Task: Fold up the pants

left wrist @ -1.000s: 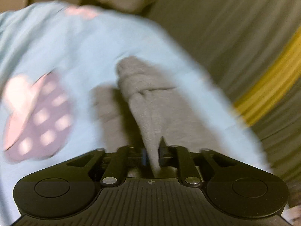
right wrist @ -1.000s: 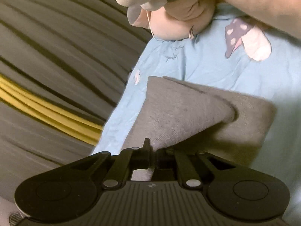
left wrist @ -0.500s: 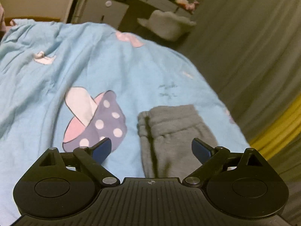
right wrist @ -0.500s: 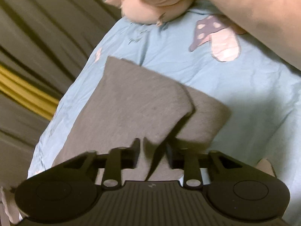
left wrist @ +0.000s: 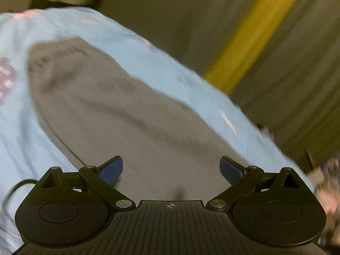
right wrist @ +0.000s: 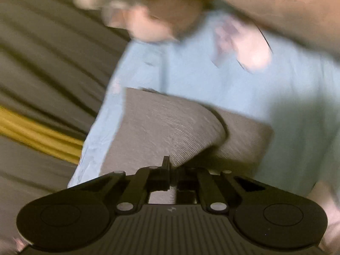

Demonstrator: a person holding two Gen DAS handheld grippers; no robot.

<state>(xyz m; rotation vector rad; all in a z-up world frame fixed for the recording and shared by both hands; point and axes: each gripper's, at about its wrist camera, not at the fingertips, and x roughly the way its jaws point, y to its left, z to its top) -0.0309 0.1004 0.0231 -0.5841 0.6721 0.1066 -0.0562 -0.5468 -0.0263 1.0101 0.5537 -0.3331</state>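
Grey pants [left wrist: 127, 110] lie partly folded on a light blue bedsheet [left wrist: 21, 127]. My left gripper [left wrist: 171, 167] hovers over them, its blue-padded jaws wide apart and still opening, gripping nothing; this view is blurred by motion. In the right wrist view the pants [right wrist: 170, 127] show a top layer folded over a lower one. My right gripper [right wrist: 170, 163] is shut on the near edge of that top layer, with grey fabric pinched between its jaws.
A person's bare arm [right wrist: 276, 6] and hand [right wrist: 159, 21] cross the top of the right wrist view, blurred. The sheet [right wrist: 276, 89] carries a mushroom print [right wrist: 244, 42]. Beyond the bed edge is dark striped fabric with a yellow band [left wrist: 255, 31].
My left gripper let go of the pants, opened wide and swung sideways along them. My right gripper loosened for a moment, then shut again on the fold's edge.
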